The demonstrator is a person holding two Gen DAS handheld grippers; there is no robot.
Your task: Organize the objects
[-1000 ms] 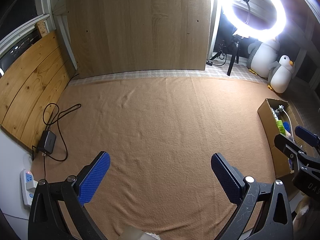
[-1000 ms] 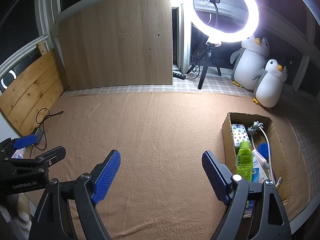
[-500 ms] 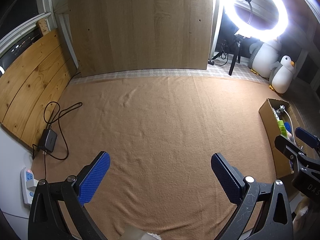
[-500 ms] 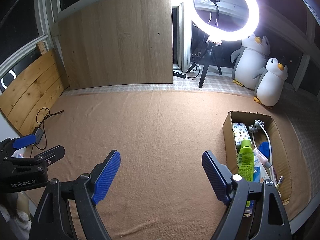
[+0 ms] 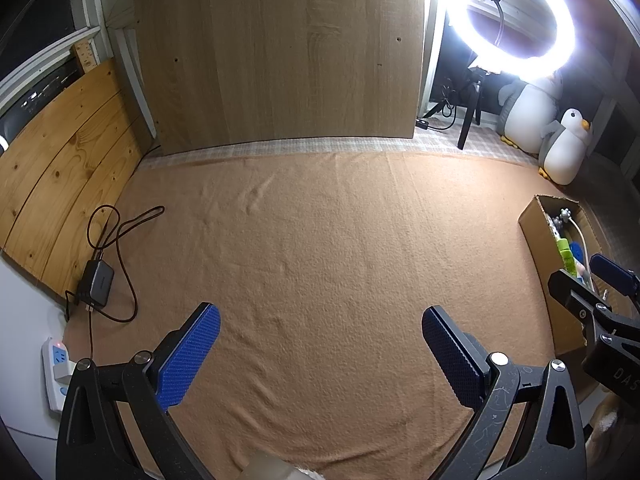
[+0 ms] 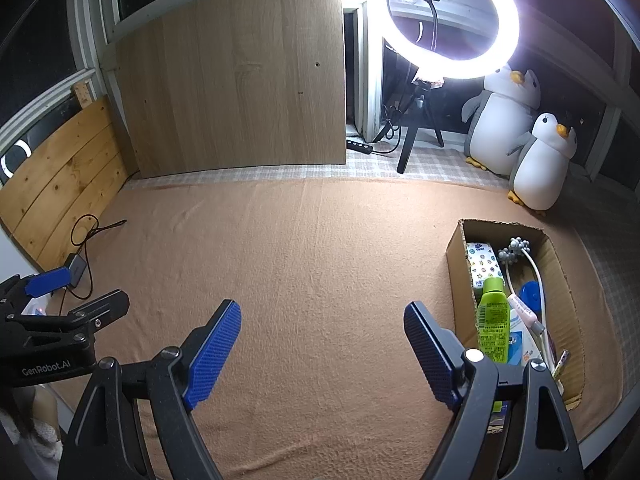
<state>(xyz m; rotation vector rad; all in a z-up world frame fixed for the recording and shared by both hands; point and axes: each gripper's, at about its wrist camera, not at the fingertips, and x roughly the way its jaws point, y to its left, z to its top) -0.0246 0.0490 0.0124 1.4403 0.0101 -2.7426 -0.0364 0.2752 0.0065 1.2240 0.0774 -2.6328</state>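
Note:
A cardboard box sits at the right of the tan blanket; it also shows at the far right of the left wrist view, cardboard box. Inside lie a green bottle, a star-patterned pack, a blue round item, a pink tube and a white-handled grey massager. My right gripper hovers open and empty left of the box. My left gripper is open and empty over bare blanket. Each gripper appears at the edge of the other's view.
A lit ring light on a tripod and two plush penguins stand at the back right. A wooden board leans against the back wall. A power adapter with cable and a power strip lie at the left edge.
Both views have drifted slightly, with the scene sliding a little; the grippers stay open and empty, and nothing in the box has moved.

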